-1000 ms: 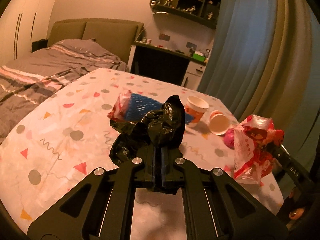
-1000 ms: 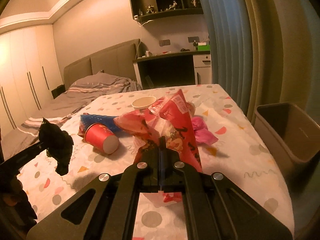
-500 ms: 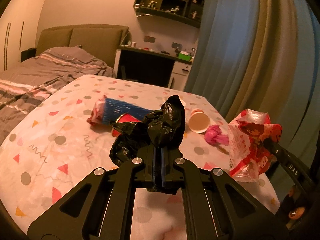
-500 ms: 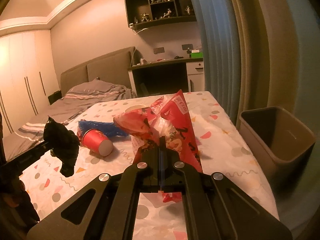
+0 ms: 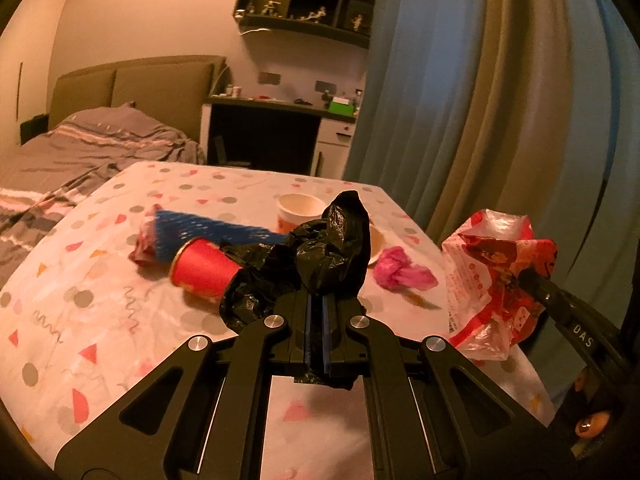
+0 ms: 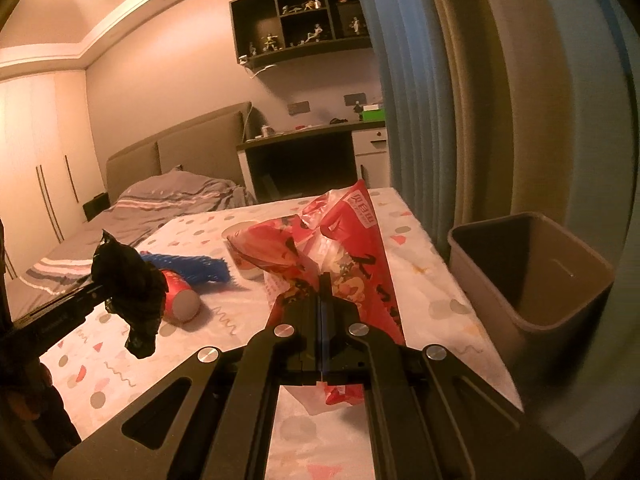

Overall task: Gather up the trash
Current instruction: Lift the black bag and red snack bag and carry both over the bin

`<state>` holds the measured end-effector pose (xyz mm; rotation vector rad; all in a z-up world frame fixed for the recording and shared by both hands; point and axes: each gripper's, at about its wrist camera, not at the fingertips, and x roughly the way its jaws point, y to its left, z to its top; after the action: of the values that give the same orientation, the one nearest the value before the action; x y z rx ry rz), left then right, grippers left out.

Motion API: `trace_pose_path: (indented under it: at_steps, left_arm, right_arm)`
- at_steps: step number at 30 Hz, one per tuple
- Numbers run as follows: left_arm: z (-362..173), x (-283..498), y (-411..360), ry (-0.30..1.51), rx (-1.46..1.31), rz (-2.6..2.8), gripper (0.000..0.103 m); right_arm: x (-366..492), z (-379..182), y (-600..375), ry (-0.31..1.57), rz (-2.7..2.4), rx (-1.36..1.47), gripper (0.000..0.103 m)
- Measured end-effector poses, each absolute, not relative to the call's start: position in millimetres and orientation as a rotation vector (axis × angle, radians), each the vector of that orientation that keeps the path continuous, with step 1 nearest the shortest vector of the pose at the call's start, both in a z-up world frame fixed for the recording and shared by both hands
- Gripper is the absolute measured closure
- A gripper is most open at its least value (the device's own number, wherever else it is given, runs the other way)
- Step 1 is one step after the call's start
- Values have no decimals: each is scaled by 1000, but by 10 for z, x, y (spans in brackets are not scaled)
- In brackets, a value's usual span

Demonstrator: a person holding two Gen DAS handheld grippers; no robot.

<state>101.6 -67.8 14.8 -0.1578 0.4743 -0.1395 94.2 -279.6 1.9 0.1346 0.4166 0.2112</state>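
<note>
My left gripper (image 5: 317,300) is shut on a crumpled black plastic bag (image 5: 316,256), held above the patterned table; the same bag (image 6: 130,286) hangs at the left of the right wrist view. My right gripper (image 6: 323,284) is shut on a red and white snack wrapper (image 6: 352,236), which also shows at the right of the left wrist view as the wrapper (image 5: 492,276). On the table lie a red paper cup (image 5: 204,268) on its side, a blue foam net (image 5: 208,230), two pale paper cups (image 5: 298,210) and a pink wad (image 5: 400,274).
A grey open waste bin (image 6: 536,276) stands on the floor just past the table's right edge. Curtains (image 5: 480,100) hang behind it. A bed (image 5: 80,152) lies to the left and a desk (image 5: 280,128) beyond the table.
Both grippers have carried their loads to the right along the table; the bin now looms larger and nearer in the right wrist view. Both grips are unchanged.
</note>
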Motion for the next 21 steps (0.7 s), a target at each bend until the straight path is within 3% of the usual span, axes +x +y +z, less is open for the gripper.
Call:
trace_pose_path:
  at_steps: [21]
  left_arm:
    - [220, 1354, -1546, 466, -58, -300, 100]
  right_arm:
    - [1021, 56, -3302, 376, 81, 134, 103]
